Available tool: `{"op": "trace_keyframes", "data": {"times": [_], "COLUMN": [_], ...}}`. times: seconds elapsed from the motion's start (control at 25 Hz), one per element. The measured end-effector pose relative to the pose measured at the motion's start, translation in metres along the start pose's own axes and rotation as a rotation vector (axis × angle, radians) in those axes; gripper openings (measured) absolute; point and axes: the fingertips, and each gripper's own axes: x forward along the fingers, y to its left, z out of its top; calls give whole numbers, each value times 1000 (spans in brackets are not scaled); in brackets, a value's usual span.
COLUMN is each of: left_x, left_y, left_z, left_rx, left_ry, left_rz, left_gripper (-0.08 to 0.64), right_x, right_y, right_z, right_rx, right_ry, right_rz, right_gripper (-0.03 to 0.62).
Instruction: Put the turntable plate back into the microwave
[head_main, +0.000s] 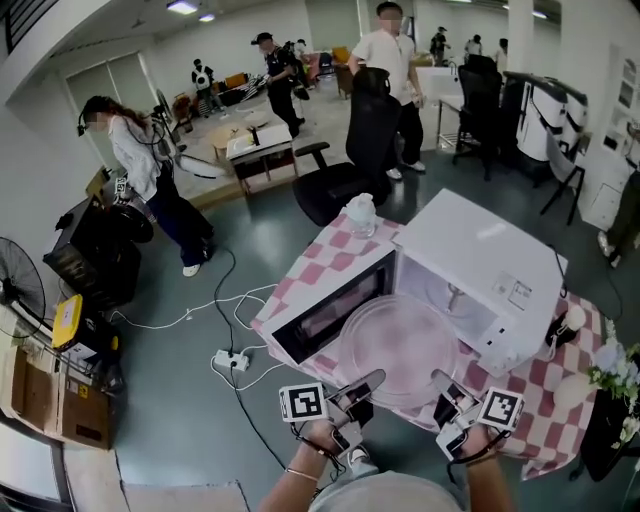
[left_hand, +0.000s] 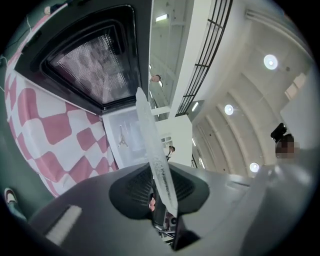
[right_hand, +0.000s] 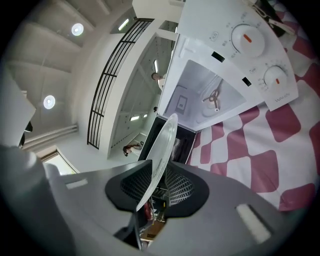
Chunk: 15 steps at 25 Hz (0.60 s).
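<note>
The clear glass turntable plate (head_main: 398, 345) hangs roughly level in front of the open white microwave (head_main: 485, 245), held on its near rim from both sides. My left gripper (head_main: 358, 392) is shut on the plate's left near edge; in the left gripper view the plate (left_hand: 152, 150) runs edge-on between the pads of that gripper (left_hand: 159, 192). My right gripper (head_main: 447, 388) is shut on the right near edge, and the plate (right_hand: 164, 147) sits edge-on in that gripper (right_hand: 156, 189). The cavity (right_hand: 202, 97) with its drive hub stands open ahead. The door (head_main: 328, 310) swings out to the left.
The microwave stands on a pink-and-white checked tablecloth (head_main: 560, 400). A clear jar (head_main: 360, 215) sits at the table's far corner and white flowers (head_main: 615, 370) at its right edge. On the floor lie a power strip (head_main: 230, 360) and cables. Behind the table is an office chair (head_main: 345, 175); several people stand further back.
</note>
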Motion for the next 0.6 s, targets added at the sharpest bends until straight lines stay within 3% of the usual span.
{"op": "trace_keyframes", "data": {"times": [0.16,0.28,0.48,0.52,0.6], "left_x": [10,14,27,32,40], "left_y": [11,21,34,35,37], "left_z": [9,7,6,7,3], "left_rx": [-2,-46,9,31,5], "left_ry": [65,103,148,153,154], "left_rz": [-23,-10,-10,-20,-25], "left_gripper": [58,58,58,57,57], "right_x": [3,1,-11,-12,-11], "right_y": [-12,-18,-29,-33,-32], "right_z": [2,0,2,5,11], "right_rx": [14,40,75,82,70], "right_ry": [-47,-78,-107,-115,-126], "right_rz": [-66,-101,-164,-168,-133], "right_gripper": [84,84,84,84,84]}}
